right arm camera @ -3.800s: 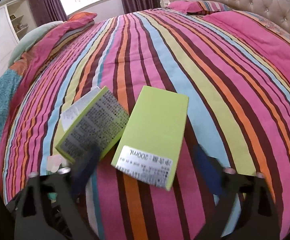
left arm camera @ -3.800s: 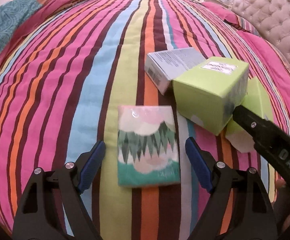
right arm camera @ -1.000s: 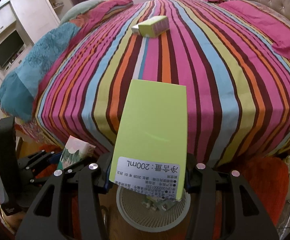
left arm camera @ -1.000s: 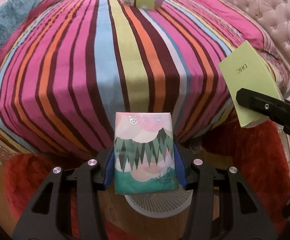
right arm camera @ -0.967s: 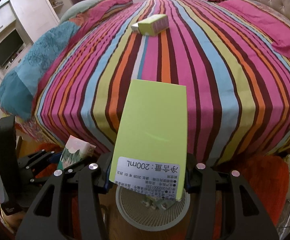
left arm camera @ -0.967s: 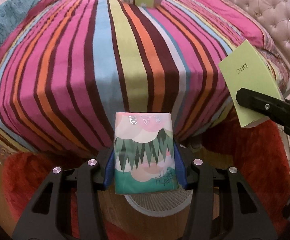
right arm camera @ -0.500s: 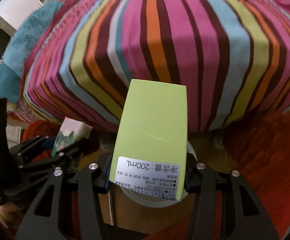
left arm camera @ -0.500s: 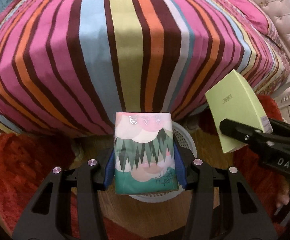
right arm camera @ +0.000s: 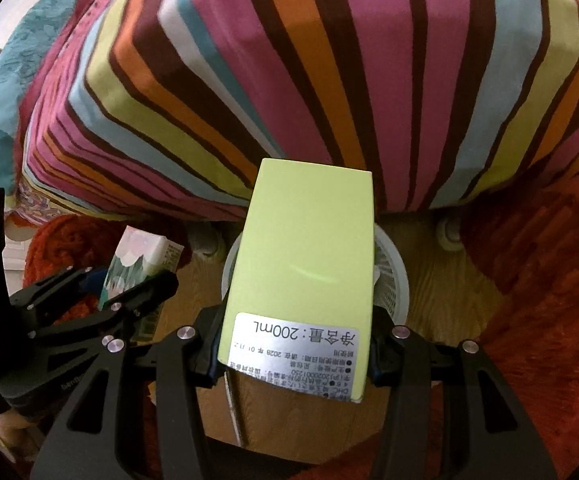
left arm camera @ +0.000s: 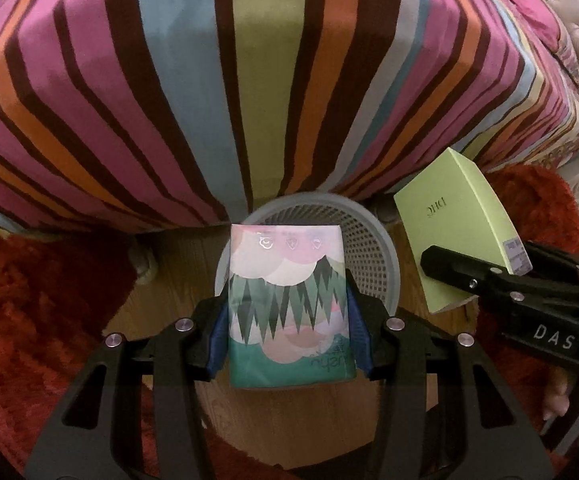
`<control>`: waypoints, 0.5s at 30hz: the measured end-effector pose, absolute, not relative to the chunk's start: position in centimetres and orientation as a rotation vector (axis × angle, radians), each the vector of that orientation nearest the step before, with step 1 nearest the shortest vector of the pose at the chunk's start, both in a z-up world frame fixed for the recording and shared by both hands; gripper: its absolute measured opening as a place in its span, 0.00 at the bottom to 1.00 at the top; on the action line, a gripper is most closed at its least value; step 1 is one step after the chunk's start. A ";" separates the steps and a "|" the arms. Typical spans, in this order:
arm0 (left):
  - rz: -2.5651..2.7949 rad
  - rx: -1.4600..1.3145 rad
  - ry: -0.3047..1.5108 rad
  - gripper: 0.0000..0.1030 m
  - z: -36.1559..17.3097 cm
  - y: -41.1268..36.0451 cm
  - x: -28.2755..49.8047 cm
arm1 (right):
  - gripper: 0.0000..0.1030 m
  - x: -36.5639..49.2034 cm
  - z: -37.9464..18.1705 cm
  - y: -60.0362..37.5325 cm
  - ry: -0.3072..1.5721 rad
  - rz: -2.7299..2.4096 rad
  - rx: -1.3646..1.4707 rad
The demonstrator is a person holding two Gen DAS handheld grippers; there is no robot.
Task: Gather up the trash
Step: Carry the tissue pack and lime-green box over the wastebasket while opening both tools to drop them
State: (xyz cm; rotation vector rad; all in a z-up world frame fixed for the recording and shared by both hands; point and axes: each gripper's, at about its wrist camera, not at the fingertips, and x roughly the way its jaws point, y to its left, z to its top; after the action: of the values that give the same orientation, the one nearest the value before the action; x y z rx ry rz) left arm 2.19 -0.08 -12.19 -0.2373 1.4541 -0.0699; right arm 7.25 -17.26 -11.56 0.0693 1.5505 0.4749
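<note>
Tissue pack, patterned in teal and pink, sits clamped in the left claw, hanging right over the grey mesh wastebasket on the wooden floor. Over at three o'clock, the right claw grips the lime-green box, its label reading 200mL, also poised above the basket rim. At twelve o'clock, the striped bed drapes down; red rug flanks both sides.
</note>
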 end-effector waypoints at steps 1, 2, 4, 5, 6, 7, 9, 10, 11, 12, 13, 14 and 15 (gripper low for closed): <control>-0.072 -0.236 1.473 0.47 -12.6 -0.2 2.2 | 0.47 7.3 -11.7 -17.2 1.559 0.473 0.072; -0.072 -0.236 1.484 0.47 -12.9 -0.1 2.0 | 0.47 7.3 -11.9 -17.1 1.568 0.471 0.073; -0.070 -0.235 1.515 0.47 -13.7 -0.4 2.3 | 0.47 7.3 -12.4 -17.2 1.588 0.471 0.082; -0.069 -0.235 1.530 0.47 -13.9 -0.4 2.5 | 0.47 7.2 -12.6 -17.2 1.595 0.471 0.084; -0.069 -0.235 1.541 0.47 -14.2 -0.5 2.6 | 0.47 7.3 -12.8 -17.2 1.604 0.470 0.087; -0.068 -0.234 1.553 0.47 -14.4 -0.6 2.6 | 0.47 7.3 -13.1 -17.1 1.615 0.467 0.093; -0.066 -0.238 1.564 0.47 -14.7 -0.7 2.8 | 0.47 7.4 -13.6 -16.9 1.636 0.461 0.106; -0.063 -0.242 1.571 0.47 -14.8 -0.5 2.8 | 0.47 7.5 -13.9 -16.9 1.649 0.458 0.117; -0.059 -0.248 1.580 0.47 -15.0 -0.3 2.9 | 0.47 7.5 -14.2 -16.8 1.661 0.455 0.127; -0.055 -0.253 1.589 0.47 -15.2 -0.1 2.8 | 0.47 7.6 -14.6 -16.7 1.678 0.452 0.141; -0.051 -0.264 1.604 0.47 -15.6 0.1 2.8 | 0.47 7.6 -15.0 -16.8 1.689 0.451 0.148; -0.048 -0.271 1.614 0.47 -15.8 0.2 2.9 | 0.47 7.7 -15.4 -16.7 1.700 0.450 0.155; -0.045 -0.278 1.625 0.47 -16.0 0.2 2.9 | 0.47 7.7 -15.8 -16.5 1.713 0.449 0.162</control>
State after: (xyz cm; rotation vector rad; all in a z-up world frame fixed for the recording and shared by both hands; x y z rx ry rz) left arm 2.95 0.23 -16.02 -0.2777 1.6255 -0.0450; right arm 7.74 -16.50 -15.75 0.1618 1.7131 0.4490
